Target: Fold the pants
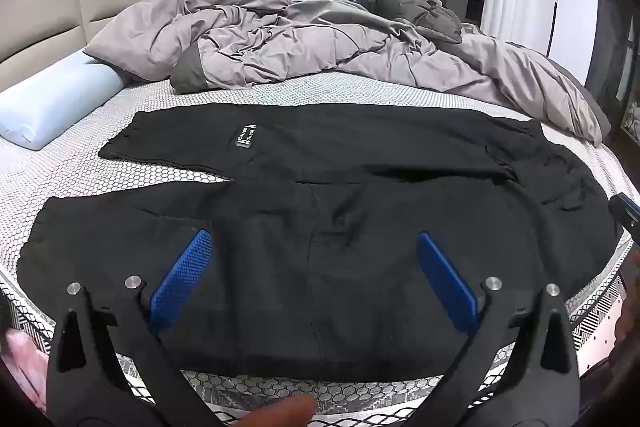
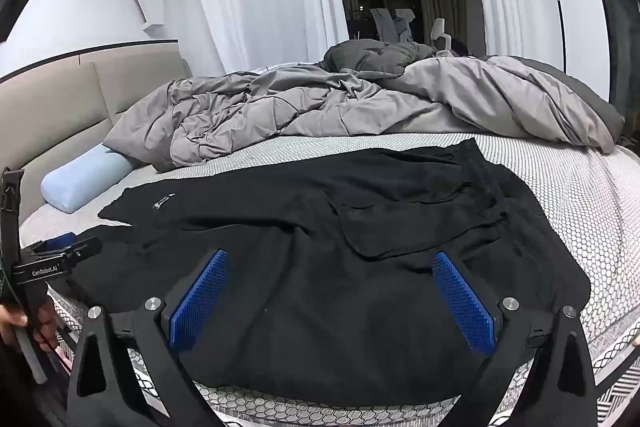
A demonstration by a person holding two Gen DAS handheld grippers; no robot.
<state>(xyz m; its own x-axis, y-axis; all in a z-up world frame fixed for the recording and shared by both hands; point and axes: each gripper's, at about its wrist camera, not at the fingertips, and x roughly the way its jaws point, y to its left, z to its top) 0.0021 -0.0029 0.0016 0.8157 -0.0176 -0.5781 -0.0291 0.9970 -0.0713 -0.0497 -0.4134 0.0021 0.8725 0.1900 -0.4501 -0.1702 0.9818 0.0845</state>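
So the black pants (image 1: 320, 227) are lying spread out flat on the mattress (image 1: 120, 163), both legs side by side and running off to the left, waistband over to the right. No fold made yet as far as I can tell, so basically everything is still to do. The left gripper (image 1: 314, 275) is hovering just above the near leg with its jaws spread wide, nothing between the blue pads. The right gripper (image 2: 330, 303) is doing the same over the hip and pocket area, also wide apart and gripping nothing. The rumpled grey duvet (image 1: 300, 39) is sitting well beyond both tools. My guess: first pinch on the near edge is coming up.
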